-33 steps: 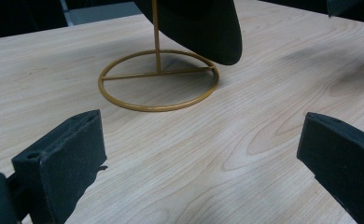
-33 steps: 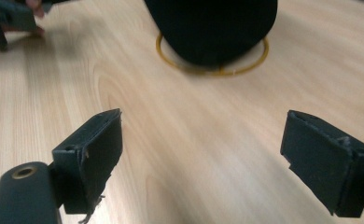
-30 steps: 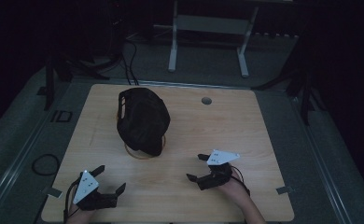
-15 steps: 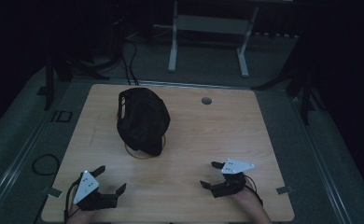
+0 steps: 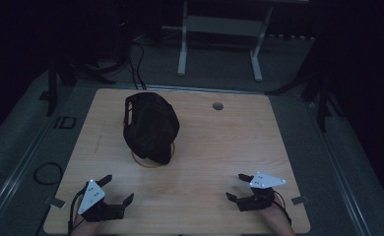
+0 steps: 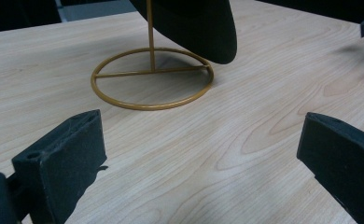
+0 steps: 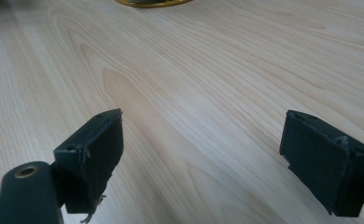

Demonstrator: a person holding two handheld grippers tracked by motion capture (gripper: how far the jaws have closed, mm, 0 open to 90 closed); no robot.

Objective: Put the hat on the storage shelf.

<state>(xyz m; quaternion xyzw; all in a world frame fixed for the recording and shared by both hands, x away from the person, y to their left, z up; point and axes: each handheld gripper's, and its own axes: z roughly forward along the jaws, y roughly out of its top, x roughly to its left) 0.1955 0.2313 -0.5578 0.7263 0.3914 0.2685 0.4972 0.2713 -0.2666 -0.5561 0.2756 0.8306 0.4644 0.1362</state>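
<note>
A black cap sits on a gold wire stand whose round base rests left of the middle of the wooden table. My left gripper lies open near the table's front left corner, aimed at the stand. In the left gripper view its jaws stand wide apart with nothing between them, and the stand's ring and the cap's lower edge lie ahead. My right gripper lies open near the front right. In the right gripper view its jaws frame bare wood.
A round cable hole sits in the table's far right part. Beyond the far edge stands a white-legged frame on grey floor. A cable loop lies on the floor at the left. The room around is dark.
My right gripper has drawn back from the middle of the table toward the front right edge. The left gripper and the cap have stayed put.
</note>
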